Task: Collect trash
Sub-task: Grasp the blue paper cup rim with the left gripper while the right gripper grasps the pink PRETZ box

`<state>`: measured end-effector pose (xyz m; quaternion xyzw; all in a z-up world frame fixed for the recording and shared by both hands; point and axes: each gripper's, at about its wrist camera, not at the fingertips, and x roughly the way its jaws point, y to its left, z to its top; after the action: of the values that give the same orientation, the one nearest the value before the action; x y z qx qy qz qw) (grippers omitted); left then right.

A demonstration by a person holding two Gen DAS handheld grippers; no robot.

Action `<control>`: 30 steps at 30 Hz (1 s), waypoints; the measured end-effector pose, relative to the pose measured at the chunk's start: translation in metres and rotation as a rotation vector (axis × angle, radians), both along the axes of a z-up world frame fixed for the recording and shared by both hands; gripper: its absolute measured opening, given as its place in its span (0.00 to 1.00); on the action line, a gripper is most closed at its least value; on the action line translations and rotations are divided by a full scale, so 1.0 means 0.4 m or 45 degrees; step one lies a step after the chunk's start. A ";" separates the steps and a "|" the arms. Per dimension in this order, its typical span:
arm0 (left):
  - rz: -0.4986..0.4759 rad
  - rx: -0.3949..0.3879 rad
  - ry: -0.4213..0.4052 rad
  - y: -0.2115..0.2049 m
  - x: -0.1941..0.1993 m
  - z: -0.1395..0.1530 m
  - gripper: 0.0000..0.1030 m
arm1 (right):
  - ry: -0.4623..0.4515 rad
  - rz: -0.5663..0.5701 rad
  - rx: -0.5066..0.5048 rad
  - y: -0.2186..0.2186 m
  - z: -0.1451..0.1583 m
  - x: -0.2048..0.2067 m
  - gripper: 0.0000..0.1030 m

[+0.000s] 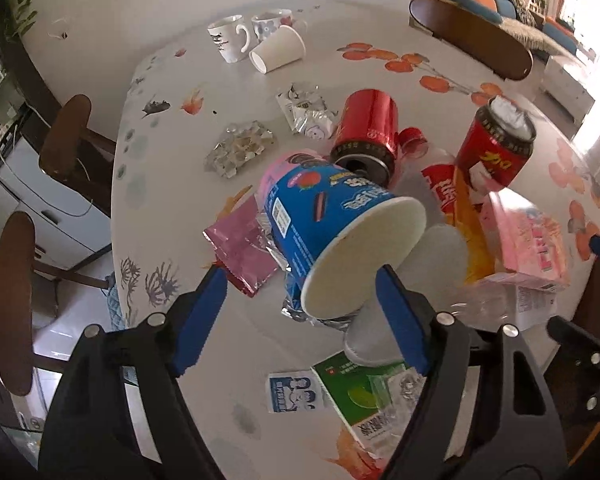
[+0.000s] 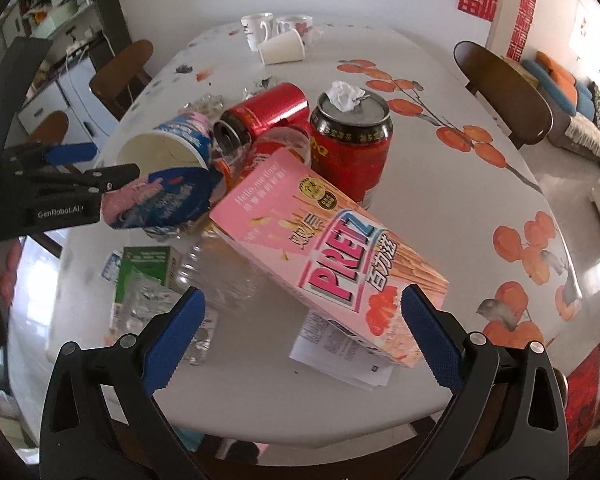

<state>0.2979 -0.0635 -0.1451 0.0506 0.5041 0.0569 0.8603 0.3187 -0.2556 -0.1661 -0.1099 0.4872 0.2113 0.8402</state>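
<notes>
On the white flowered table (image 2: 440, 184) the rubbish lies in one loose heap near the front edge. A blue and pink paper cup (image 1: 332, 216) lies tipped on its side, its pale base turned toward the left gripper (image 1: 300, 308), whose blue fingers (image 1: 200, 320) are spread wide with the cup's base between them; I cannot tell whether either finger touches it. From the right wrist view the same cup (image 2: 168, 152) shows its open mouth, with its peeled lid (image 2: 160, 200) hanging below.

Just right of the cup a pink Pretz box (image 2: 332, 256) leans across a clear plastic bottle (image 2: 220, 276) and a folded white paper (image 2: 340, 352). The right gripper (image 2: 300, 328) stands wide apart at the near end of that box, holding nothing.

Behind the box an upright red can (image 2: 352, 148) has a crumpled tissue (image 2: 344, 94) stuffed in its top. To its left a second red can (image 2: 268, 114) lies on its side, open end toward the cup. A green packet (image 2: 144, 268) and a clear crinkled wrapper (image 2: 144, 308) rest at the near left. In the left wrist view a pink foil sachet (image 1: 244, 256) lies left of the cup, a silver blister sheet (image 1: 240, 148) and a torn white sachet (image 1: 308, 112) farther back.

At the far end stand two mugs (image 1: 232, 38) with a white paper cup (image 1: 278, 54) lying on its side beside them. Dark wooden chairs (image 2: 504, 92) ring the table.
</notes>
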 end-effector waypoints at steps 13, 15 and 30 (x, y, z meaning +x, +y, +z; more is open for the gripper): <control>-0.025 0.112 0.000 -0.002 0.028 -0.025 0.55 | -0.012 -0.001 -0.010 -0.017 0.006 0.006 0.94; -0.027 0.103 0.007 0.000 0.034 -0.029 0.48 | -0.014 -0.002 -0.011 -0.020 0.007 0.008 0.94; 0.010 0.065 0.027 0.023 0.061 -0.059 0.08 | -0.045 0.059 -0.100 -0.010 -0.024 0.017 0.94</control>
<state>0.3222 -0.0543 -0.1685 0.0711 0.5118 0.0724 0.8531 0.3254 -0.2596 -0.1756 -0.1577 0.4777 0.2094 0.8385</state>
